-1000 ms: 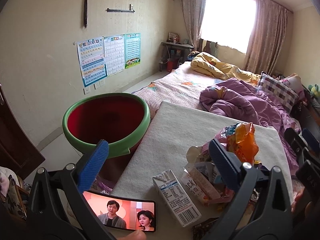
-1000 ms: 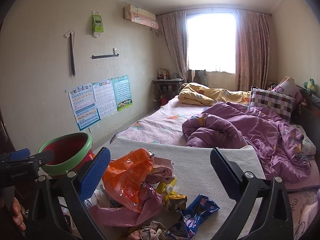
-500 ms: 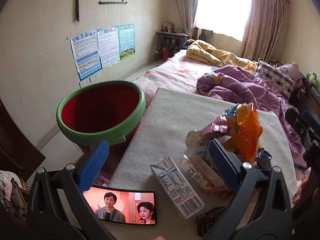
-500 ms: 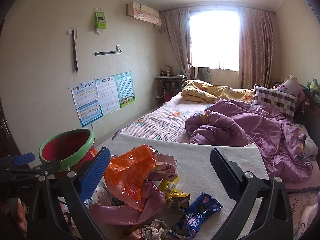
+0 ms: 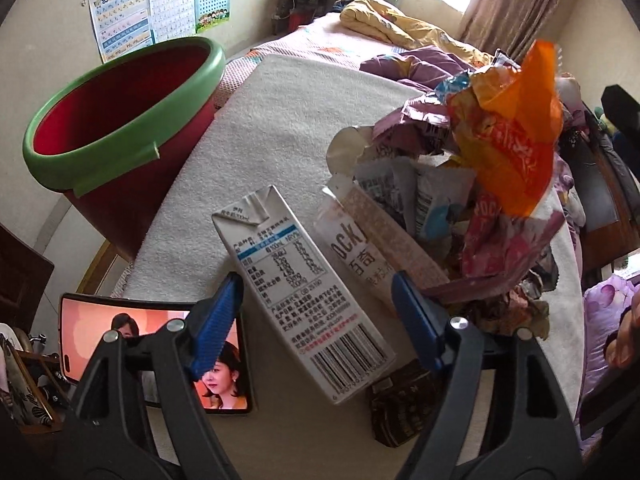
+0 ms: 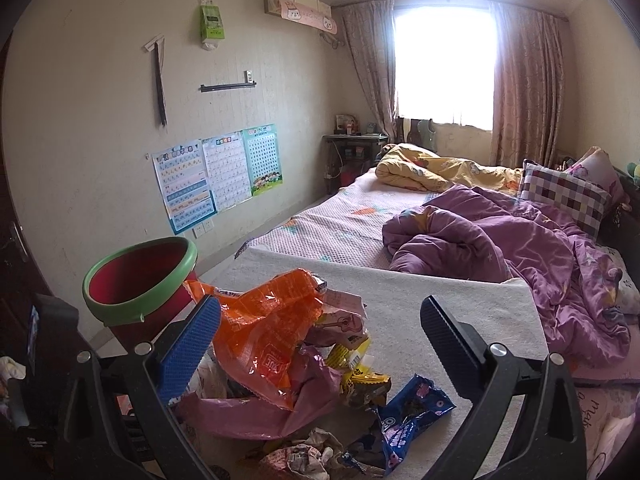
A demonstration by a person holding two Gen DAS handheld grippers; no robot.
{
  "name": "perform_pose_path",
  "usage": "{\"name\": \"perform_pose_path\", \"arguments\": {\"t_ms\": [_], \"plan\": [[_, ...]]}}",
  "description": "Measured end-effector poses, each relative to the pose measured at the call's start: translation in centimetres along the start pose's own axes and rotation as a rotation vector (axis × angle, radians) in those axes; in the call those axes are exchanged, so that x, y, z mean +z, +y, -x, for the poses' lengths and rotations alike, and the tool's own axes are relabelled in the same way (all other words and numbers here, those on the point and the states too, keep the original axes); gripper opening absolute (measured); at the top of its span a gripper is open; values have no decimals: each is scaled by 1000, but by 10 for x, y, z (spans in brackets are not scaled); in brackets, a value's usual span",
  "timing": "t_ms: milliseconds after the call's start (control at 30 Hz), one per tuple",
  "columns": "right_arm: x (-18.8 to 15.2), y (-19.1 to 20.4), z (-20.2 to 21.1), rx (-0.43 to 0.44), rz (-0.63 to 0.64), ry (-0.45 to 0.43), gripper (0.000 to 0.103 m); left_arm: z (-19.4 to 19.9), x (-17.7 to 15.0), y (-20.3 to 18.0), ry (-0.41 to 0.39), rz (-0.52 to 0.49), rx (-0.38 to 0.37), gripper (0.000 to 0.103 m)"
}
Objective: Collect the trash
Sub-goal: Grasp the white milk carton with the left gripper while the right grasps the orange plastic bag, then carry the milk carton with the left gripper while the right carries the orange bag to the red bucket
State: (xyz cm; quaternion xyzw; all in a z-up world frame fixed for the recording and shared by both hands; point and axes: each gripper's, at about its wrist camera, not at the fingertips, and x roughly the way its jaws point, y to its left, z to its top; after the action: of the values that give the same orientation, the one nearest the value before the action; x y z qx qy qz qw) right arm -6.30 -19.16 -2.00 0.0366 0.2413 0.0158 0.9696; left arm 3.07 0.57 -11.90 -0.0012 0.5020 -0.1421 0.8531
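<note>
A white milk carton (image 5: 304,300) lies flat on the pale towel (image 5: 288,120) that covers the bed's end. My left gripper (image 5: 316,280) points down over it, its jaws closing with the carton between them. Small gaps still show between the blue pads (image 5: 216,320) and the carton's sides. To the carton's right rises a trash pile (image 5: 460,208) topped by an orange wrapper (image 5: 516,148), with a Pocky box (image 5: 360,256) at its base. My right gripper (image 6: 320,304) hangs open above that orange wrapper (image 6: 264,328), holding nothing. A red bin with a green rim (image 5: 120,92) stands left of the towel.
A phone (image 5: 156,344) playing a video lies left of the carton, partly under my left finger. A dark wrapper (image 5: 400,408) lies just below the carton. A blue snack bag (image 6: 408,412) lies on the towel. A purple duvet (image 6: 500,240) and pillows fill the bed beyond.
My left gripper has dropped and tipped downward onto the carton, and its jaws have narrowed around it. The right gripper's view has barely shifted.
</note>
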Motion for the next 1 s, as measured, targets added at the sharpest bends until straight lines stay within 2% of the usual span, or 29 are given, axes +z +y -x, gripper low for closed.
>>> {"name": "perform_pose_path", "arguments": {"t_ms": [67, 133, 267, 400, 633, 700, 767, 833, 1000], "plan": [[1, 4, -5, 20, 8, 21, 96, -3, 0, -3, 14, -14, 1, 58], [3, 7, -12, 32, 5, 47, 96, -4, -2, -1, 17, -6, -21, 49], [8, 13, -21, 57, -10, 81, 96, 3, -4, 4, -17, 15, -46, 39], [10, 20, -27, 103, -16, 103, 96, 27, -4, 11, -92, 22, -30, 38], [2, 29, -54, 148, -23, 200, 96, 77, -4, 37, -233, 47, 23, 38], [-2, 27, -63, 181, -45, 239, 89, 93, -7, 42, -268, 48, 39, 38], [-6, 24, -73, 222, -68, 288, 70, 104, -8, 51, -301, 59, 60, 38], [-9, 19, -78, 250, -98, 319, 58, 116, -8, 62, -322, 84, 79, 38], [-7, 12, -70, 301, -148, 299, 52, 131, -4, 79, -346, 128, 117, 38]]}}
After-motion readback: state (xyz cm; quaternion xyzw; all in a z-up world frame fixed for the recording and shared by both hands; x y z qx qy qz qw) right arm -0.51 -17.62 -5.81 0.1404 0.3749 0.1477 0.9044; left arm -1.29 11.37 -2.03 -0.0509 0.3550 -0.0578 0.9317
